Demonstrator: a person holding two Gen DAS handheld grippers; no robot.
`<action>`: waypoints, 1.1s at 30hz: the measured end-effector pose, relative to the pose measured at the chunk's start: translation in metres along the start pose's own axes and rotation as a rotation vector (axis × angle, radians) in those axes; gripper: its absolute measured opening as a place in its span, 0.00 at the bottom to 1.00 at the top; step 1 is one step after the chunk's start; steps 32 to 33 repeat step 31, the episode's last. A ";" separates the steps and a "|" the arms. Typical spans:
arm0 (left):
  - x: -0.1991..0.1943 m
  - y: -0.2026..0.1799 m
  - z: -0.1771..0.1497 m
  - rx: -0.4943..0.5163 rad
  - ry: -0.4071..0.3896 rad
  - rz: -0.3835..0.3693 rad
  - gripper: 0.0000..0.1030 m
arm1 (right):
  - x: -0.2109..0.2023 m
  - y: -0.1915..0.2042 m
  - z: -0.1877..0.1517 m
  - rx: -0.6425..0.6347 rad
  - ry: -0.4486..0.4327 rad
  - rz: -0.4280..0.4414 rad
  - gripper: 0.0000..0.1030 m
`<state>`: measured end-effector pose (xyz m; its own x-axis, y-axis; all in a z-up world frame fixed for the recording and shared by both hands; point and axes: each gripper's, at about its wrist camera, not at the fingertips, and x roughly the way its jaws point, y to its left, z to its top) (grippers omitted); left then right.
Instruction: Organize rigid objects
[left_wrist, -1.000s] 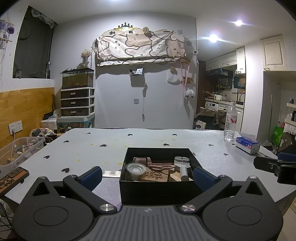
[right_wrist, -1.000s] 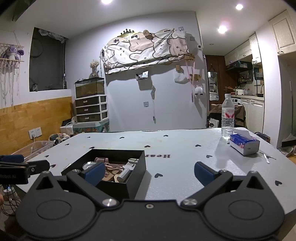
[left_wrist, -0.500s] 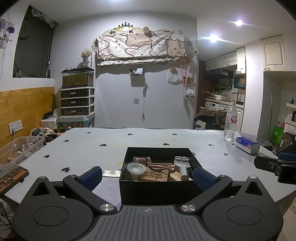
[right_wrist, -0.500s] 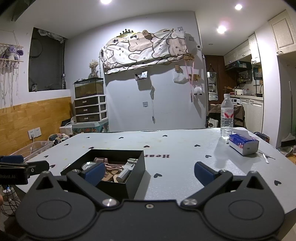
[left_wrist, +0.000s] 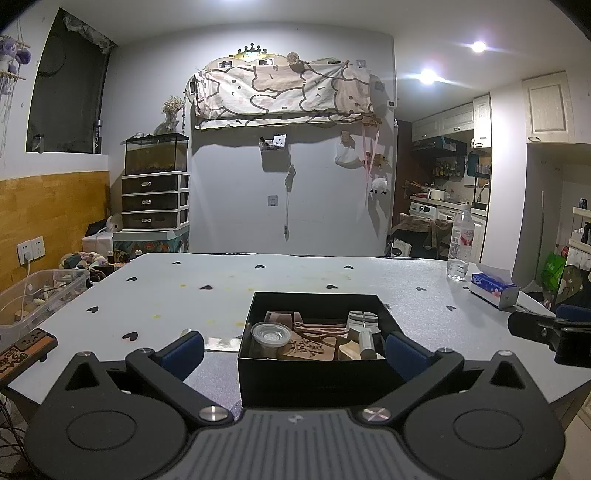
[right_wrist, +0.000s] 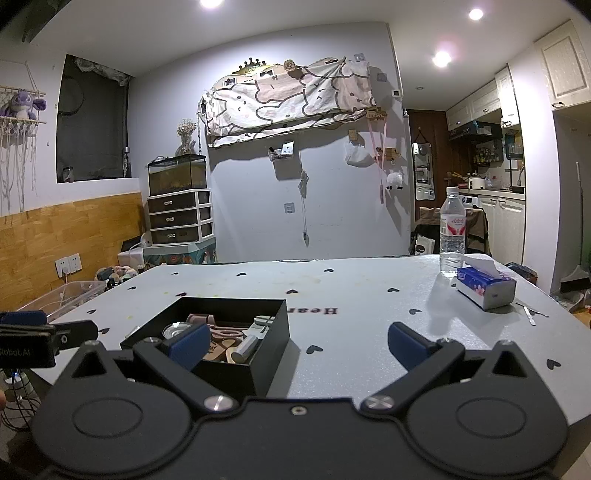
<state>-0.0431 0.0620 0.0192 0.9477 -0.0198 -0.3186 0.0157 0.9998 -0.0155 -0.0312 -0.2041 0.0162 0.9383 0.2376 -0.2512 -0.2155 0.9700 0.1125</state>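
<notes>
Pale grey table with small black heart marks (left_wrist: 295, 280) filled both views, landmark for everything. Open-topped black rectangular box (left_wrist: 317, 365) sat on table near its front edge, toward the front-left corner in right wrist view (right_wrist: 236, 373). Left gripper (left_wrist: 294, 354) was held low at table's front edge, blue-padded fingers spread wide, one each side of box's front wall, gripping nothing; touching the box or not, couldn't tell. Right gripper (right_wrist: 296, 343) was also at table's front edge, to the right of box, fingers spread wide and empty, left pad overlapping box's near corner in view, right pad over bare table.

Blue-and-white tissue box (right_wrist: 484, 291) lay toward table's right edge. Clear plastic water bottle with red-and-white label (right_wrist: 452, 232) stood upright just behind it, near table's far right corner. Clear plastic storage bin (left_wrist: 37, 295) sat off table's left side.

Inside box, all rigid items piled close: brown wooden block with carved characters (left_wrist: 308, 349), round clear plastic lid (left_wrist: 270, 332) at front left, brownish scissors-shaped piece (left_wrist: 321, 328) mid-box, small silver-grey cylinder (right_wrist: 244, 348) at right, white ribbed piece (left_wrist: 364, 317) behind it.
</notes>
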 end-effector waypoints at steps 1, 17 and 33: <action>0.000 0.000 0.000 0.000 0.000 0.000 1.00 | 0.000 0.000 0.000 0.000 0.000 0.000 1.00; 0.000 0.001 0.000 0.000 0.001 -0.001 1.00 | 0.000 -0.001 0.000 -0.001 0.000 0.001 1.00; 0.000 0.001 0.000 -0.002 0.002 0.001 1.00 | -0.002 -0.005 -0.001 -0.001 0.003 -0.001 1.00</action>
